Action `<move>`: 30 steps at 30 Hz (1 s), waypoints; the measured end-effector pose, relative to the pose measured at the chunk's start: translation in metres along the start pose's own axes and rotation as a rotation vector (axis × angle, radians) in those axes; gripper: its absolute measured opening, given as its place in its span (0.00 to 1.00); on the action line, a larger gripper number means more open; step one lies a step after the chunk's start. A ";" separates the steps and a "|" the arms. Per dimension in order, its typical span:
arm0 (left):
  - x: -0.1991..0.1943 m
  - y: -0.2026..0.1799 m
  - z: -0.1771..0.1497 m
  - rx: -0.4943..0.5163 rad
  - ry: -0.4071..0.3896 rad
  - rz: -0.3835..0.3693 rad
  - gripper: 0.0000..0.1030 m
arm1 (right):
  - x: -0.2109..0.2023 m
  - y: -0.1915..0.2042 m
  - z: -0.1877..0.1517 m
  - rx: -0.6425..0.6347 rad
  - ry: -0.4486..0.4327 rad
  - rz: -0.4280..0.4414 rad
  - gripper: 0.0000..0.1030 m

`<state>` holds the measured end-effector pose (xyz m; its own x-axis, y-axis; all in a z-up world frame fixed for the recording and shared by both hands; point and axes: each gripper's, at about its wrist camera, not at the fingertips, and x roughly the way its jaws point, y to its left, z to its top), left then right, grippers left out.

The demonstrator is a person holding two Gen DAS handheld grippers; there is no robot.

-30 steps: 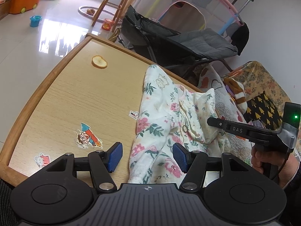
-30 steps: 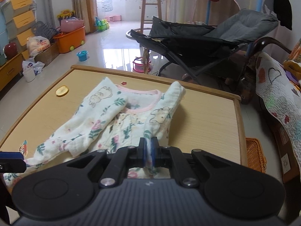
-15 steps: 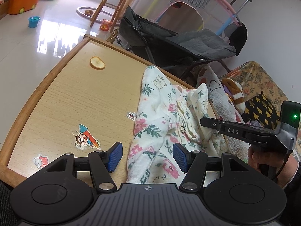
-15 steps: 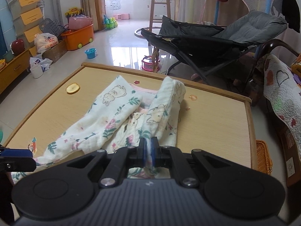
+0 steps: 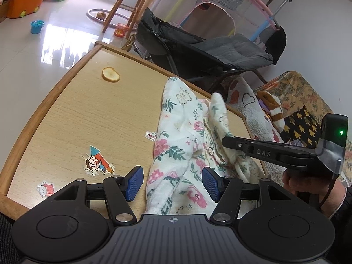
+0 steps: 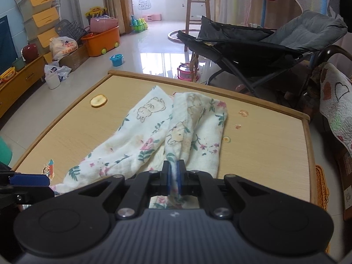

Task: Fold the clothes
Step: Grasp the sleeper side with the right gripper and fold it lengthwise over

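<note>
A white floral baby garment (image 5: 176, 145) lies on the wooden table (image 5: 72, 110); it also shows in the right wrist view (image 6: 151, 136). My left gripper (image 5: 172, 181) is open, its blue pads either side of the garment's near end, just above it. My right gripper (image 6: 173, 173) is shut on a fold of the garment's right side, lifted and pulled over toward the middle. The right gripper also shows in the left wrist view (image 5: 226, 140), with cloth in its tip.
A round orange slice (image 5: 110, 74) and cartoon stickers (image 5: 96, 162) lie on the table's left part. A dark grey stroller (image 6: 253, 46) stands beyond the far edge. A quilt-draped chair (image 6: 334, 110) is at the right. Toys and bins are on the floor.
My right gripper has carried the garment's right side up and leftward, over the middle. The left gripper has stayed open and nearly still.
</note>
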<state>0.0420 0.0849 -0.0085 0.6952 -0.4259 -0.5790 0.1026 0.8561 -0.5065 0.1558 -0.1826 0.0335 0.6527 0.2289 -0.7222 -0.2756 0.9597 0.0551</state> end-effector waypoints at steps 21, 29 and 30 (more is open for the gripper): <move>0.001 0.001 0.000 -0.001 0.011 0.012 0.59 | 0.019 0.005 0.002 0.048 -0.001 -0.005 0.07; 0.001 0.001 0.001 -0.005 0.017 0.026 0.59 | 0.024 0.002 -0.005 0.099 0.001 -0.003 0.08; 0.001 0.001 0.000 -0.003 0.018 0.028 0.59 | 0.024 0.002 -0.006 0.102 -0.001 -0.001 0.10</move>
<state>0.0434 0.0854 -0.0096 0.6846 -0.4069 -0.6048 0.0808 0.8670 -0.4918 0.1671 -0.1762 0.0121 0.6534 0.2277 -0.7219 -0.2015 0.9716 0.1241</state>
